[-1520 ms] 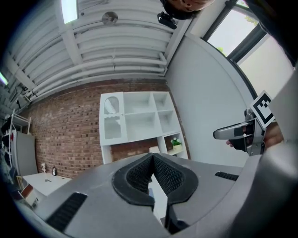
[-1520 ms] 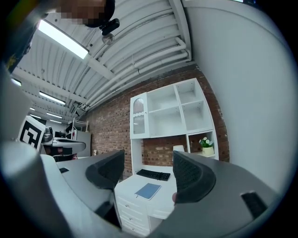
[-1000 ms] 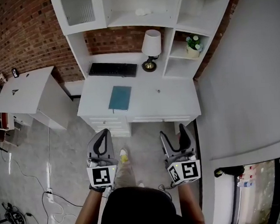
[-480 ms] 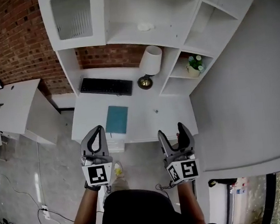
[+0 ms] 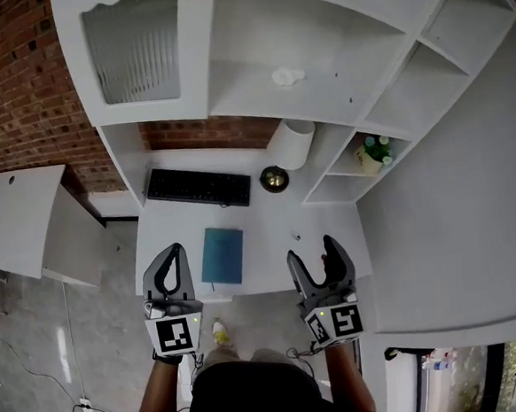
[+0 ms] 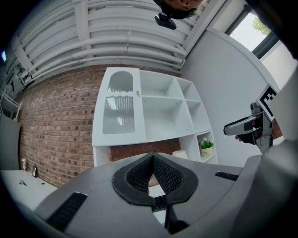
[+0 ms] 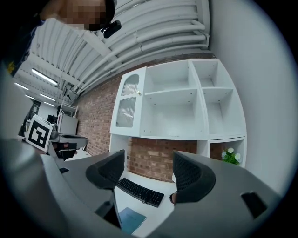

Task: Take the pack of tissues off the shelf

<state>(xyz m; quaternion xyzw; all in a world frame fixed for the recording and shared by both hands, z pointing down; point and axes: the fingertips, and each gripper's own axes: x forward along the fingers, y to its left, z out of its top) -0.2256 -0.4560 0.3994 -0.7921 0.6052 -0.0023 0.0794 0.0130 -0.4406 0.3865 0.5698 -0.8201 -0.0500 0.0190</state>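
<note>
My left gripper [image 5: 169, 256] has its jaws pressed together, my right gripper [image 5: 313, 258] has them wide and empty, both held side by side at the bench's [image 5: 269, 228] near edge, well apart from the pack of tissues [image 5: 288, 76] on the far shelf [image 5: 235, 89].

In the head view, both grippers are held side by side in the lower middle of the frame, pointing up-frame. The left gripper [image 5: 171, 263] has its jaws together, tips touching. The right gripper [image 5: 315, 263] has its jaws apart with nothing between them. Bare forearms [image 5: 155, 397] run down to the bottom edge.
</note>
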